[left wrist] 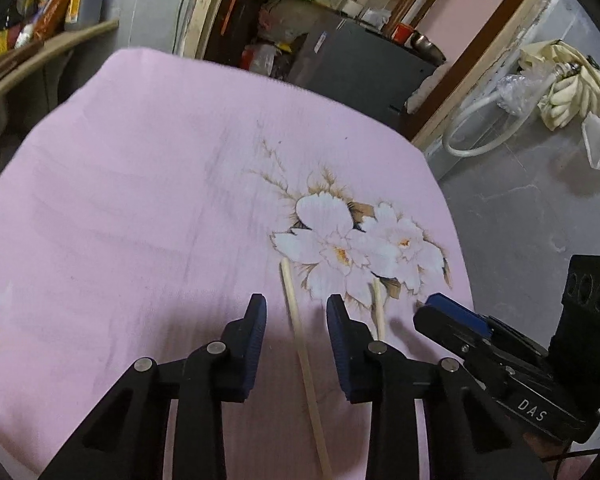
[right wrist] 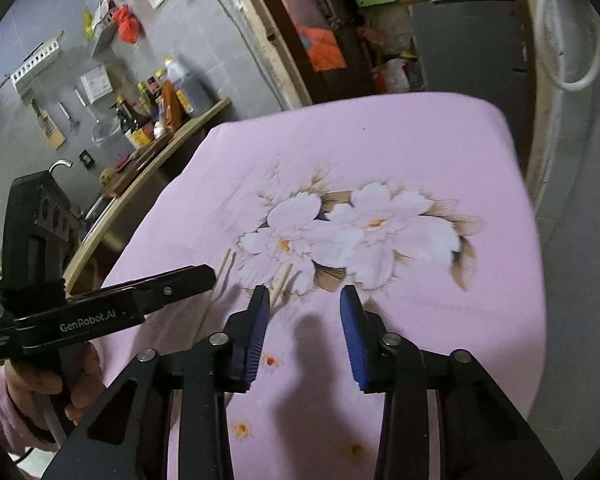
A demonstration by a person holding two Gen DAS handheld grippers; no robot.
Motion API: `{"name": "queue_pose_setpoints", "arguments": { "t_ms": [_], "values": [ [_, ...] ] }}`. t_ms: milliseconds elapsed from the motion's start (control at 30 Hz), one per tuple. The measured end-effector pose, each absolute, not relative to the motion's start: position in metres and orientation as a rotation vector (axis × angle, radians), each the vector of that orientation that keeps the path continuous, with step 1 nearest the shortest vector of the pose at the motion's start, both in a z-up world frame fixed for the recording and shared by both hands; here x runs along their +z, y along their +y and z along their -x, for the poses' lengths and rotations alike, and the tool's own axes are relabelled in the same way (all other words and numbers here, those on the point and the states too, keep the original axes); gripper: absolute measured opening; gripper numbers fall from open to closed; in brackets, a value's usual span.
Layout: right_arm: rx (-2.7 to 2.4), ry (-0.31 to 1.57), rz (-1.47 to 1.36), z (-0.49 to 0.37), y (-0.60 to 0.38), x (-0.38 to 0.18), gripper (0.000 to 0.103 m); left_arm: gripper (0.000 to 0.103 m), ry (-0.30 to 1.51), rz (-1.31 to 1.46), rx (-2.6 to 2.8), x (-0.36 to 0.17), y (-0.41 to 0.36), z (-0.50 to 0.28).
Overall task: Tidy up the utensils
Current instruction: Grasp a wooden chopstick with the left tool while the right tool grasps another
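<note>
Pink floral cloth [left wrist: 120, 200] covered the table; two chopsticks [left wrist: 300, 340] lay loose near the flowers, ungathered. Left gripper [left wrist: 296, 312] straddled one, narrowed, not touching; right gripper [right wrist: 304, 304] narrowed, empty

Two chopsticks [left wrist: 300, 340] lie side by side on my table [left wrist: 140, 200]; one sits between the left tool [left wrist: 296, 312] fingers, right tool [right wrist: 304, 300] just right.
</note>
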State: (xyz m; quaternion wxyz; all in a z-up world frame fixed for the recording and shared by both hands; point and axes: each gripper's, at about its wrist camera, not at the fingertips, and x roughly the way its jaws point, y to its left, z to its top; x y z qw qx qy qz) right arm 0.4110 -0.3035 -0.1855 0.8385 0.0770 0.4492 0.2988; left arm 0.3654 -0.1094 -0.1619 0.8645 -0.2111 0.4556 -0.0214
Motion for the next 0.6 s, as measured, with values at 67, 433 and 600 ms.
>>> {"name": "queue_pose_setpoints", "arguments": {
  "t_ms": [67, 433, 600],
  "values": [
    [0.648, 0.969, -0.169, -0.416, -0.298, -0.189, 0.028, 0.029, 0.975, 0.443, -0.042, -0.165, -0.108, -0.370],
    [0.727, 1.055, -0.180, -0.430, -0.275, -0.206, 0.022, 0.014, 0.990, 0.448, -0.050, -0.170, -0.102, -0.375],
    [0.731, 1.084, -0.201, -0.433, -0.276, -0.209, 0.013, 0.011, 1.004, 0.469, -0.050, -0.171, -0.096, -0.376]
  ]
}}
